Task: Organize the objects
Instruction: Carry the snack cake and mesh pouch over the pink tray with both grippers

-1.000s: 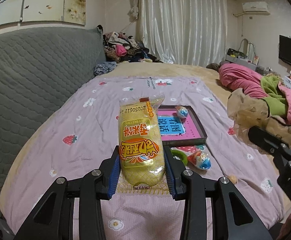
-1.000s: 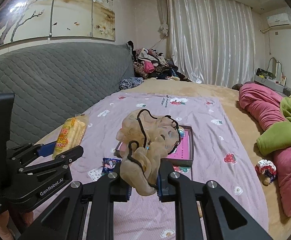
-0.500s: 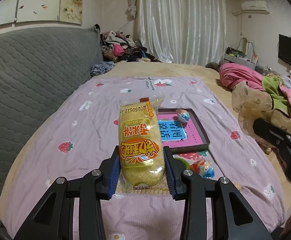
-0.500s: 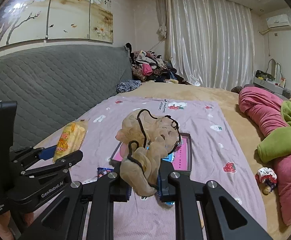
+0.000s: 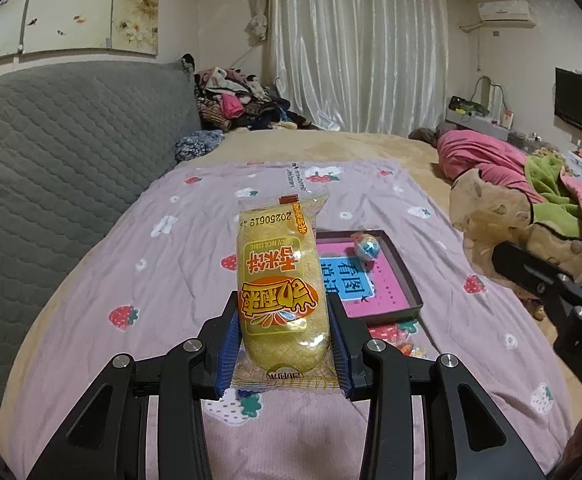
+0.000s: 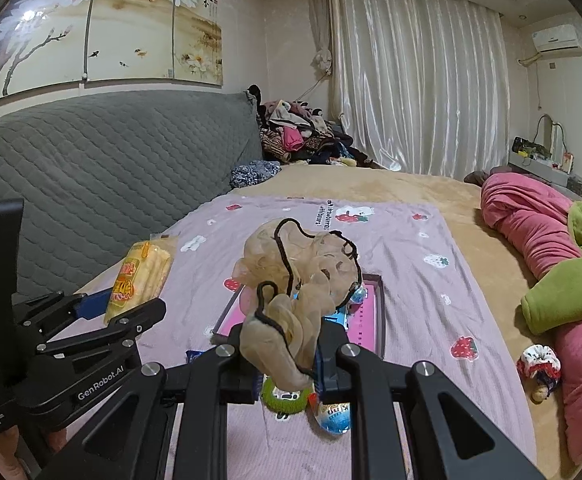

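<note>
Over the bed (image 5: pixel 91 264), left tongs (image 5: pixel 283 344) grasping snack packet (image 5: pixel 281 280), right tongs (image 6: pixel 281 354) clenched on beige cloth (image 6: pixel 291 280)

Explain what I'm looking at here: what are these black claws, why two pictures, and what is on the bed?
No robot here: a person carries a two-finger hand-held gripper in each hand, and each has a wide-angle camera looking forward along its fingers, hence two pictures.

In the left camera's picture, the left gripper is clamped on a yellow snack packet. In the right camera's picture, the right gripper is shut on a bunched beige cloth with a black cord. Each camera also catches the other gripper at its picture's edge.

Below them is a bed with a purple strawberry-print blanket. On it lies a shallow dark tray with a pink lining, holding a small foil-wrapped ball. Nearer, there is a green ring and a blue wrapped sweet.
</note>
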`<state>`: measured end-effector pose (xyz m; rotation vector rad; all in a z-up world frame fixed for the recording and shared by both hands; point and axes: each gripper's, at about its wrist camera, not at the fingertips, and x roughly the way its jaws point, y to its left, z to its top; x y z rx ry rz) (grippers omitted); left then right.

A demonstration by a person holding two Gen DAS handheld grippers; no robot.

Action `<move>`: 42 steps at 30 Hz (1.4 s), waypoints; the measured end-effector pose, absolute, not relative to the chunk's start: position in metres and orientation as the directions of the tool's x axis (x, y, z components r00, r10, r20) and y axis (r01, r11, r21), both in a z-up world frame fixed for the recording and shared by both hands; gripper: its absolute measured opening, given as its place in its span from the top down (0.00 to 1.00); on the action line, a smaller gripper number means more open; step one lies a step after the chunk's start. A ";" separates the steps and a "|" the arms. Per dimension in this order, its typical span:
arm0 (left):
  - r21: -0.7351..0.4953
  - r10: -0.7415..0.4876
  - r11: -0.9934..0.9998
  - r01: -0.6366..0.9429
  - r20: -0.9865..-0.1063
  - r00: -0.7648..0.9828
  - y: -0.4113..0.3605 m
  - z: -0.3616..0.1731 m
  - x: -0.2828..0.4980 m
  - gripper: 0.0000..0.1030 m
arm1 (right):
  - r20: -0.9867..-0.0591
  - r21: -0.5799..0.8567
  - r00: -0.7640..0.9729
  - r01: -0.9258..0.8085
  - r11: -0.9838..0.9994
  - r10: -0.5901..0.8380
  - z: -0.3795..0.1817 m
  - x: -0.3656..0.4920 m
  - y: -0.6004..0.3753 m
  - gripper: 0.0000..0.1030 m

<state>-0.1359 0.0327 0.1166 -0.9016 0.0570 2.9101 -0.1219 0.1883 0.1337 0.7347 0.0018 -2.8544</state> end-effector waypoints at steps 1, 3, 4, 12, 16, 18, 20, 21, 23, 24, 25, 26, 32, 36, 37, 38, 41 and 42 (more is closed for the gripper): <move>0.007 0.081 -0.995 -0.104 -0.566 -0.821 0.033 0.117 -0.139 0.60 | -0.478 0.048 -0.858 0.186 -0.981 -0.186 0.133 -0.124 0.188 0.82; 0.009 0.080 -0.995 -0.103 -0.566 -0.820 0.035 0.117 -0.144 0.60 | -0.483 0.047 -0.856 0.185 -0.982 -0.184 0.132 -0.129 0.189 0.82; 0.006 0.083 -0.994 -0.105 -0.567 -0.819 0.035 0.117 -0.146 0.60 | -0.484 0.046 -0.855 0.185 -0.982 -0.184 0.131 -0.132 0.189 0.82; 0.013 0.079 -0.994 -0.105 -0.567 -0.820 0.038 0.114 -0.165 0.60 | -0.497 0.041 -0.850 0.181 -0.983 -0.177 0.128 -0.151 0.190 0.82; -0.001 0.081 -0.995 -0.098 -0.569 -0.818 0.035 0.113 -0.179 0.60 | -0.499 0.054 -0.847 0.182 -0.982 -0.185 0.126 -0.161 0.191 0.82; -0.008 0.084 -0.995 -0.097 -0.570 -0.817 0.033 0.112 -0.185 0.60 | -0.501 0.051 -0.846 0.179 -0.982 -0.180 0.126 -0.166 0.191 0.82; -0.005 0.082 -0.995 -0.097 -0.575 -0.814 0.033 0.111 -0.193 0.60 | -0.507 0.053 -0.843 0.179 -0.982 -0.181 0.125 -0.173 0.192 0.82; -0.004 0.081 -0.995 -0.096 -0.575 -0.814 0.033 0.110 -0.197 0.60 | -0.507 0.050 -0.843 0.178 -0.983 -0.178 0.124 -0.176 0.192 0.82; -0.007 0.085 -0.995 -0.099 -0.577 -0.812 0.033 0.109 -0.204 0.60 | -0.510 0.044 -0.843 0.176 -0.983 -0.174 0.124 -0.181 0.192 0.82; -0.009 0.083 -0.995 -0.095 -0.578 -0.812 0.032 0.108 -0.209 0.60 | -0.509 0.044 -0.843 0.174 -0.984 -0.172 0.123 -0.183 0.192 0.82; -0.012 0.086 -0.995 -0.098 -0.581 -0.810 0.032 0.108 -0.213 0.60 | -0.515 0.047 -0.840 0.174 -0.984 -0.173 0.122 -0.187 0.193 0.82; -0.017 0.089 -0.995 -0.097 -0.584 -0.807 0.031 0.107 -0.217 0.60 | -0.516 0.051 -0.839 0.170 -0.984 -0.172 0.121 -0.190 0.193 0.82; -0.017 0.086 -0.995 -0.094 -0.598 -0.797 0.031 0.101 -0.236 0.60 | -0.521 0.051 -0.837 0.166 -0.985 -0.168 0.118 -0.204 0.193 0.82; -0.030 0.099 -0.994 -0.101 -0.610 -0.786 0.032 0.095 -0.246 0.60 | -0.518 0.045 -0.839 0.168 -0.985 -0.167 0.118 -0.211 0.190 0.82; -0.032 0.100 -0.994 -0.103 -0.611 -0.785 0.033 0.094 -0.248 0.60 | -0.516 0.043 -0.841 0.165 -0.985 -0.163 0.118 -0.212 0.190 0.82; -0.031 0.102 -0.994 -0.104 -0.612 -0.784 0.033 0.093 -0.250 0.60 | -0.513 0.045 -0.843 0.164 -0.985 -0.163 0.118 -0.214 0.190 0.82; -0.035 0.102 -0.994 -0.101 -0.614 -0.782 0.033 0.089 -0.256 0.60 | -0.506 0.064 -0.845 0.161 -0.985 -0.171 0.117 -0.220 0.192 0.82; -0.040 0.104 -0.994 -0.100 -0.616 -0.781 0.033 0.087 -0.258 0.60 | -0.508 0.064 -0.844 0.161 -0.985 -0.171 0.116 -0.222 0.192 0.81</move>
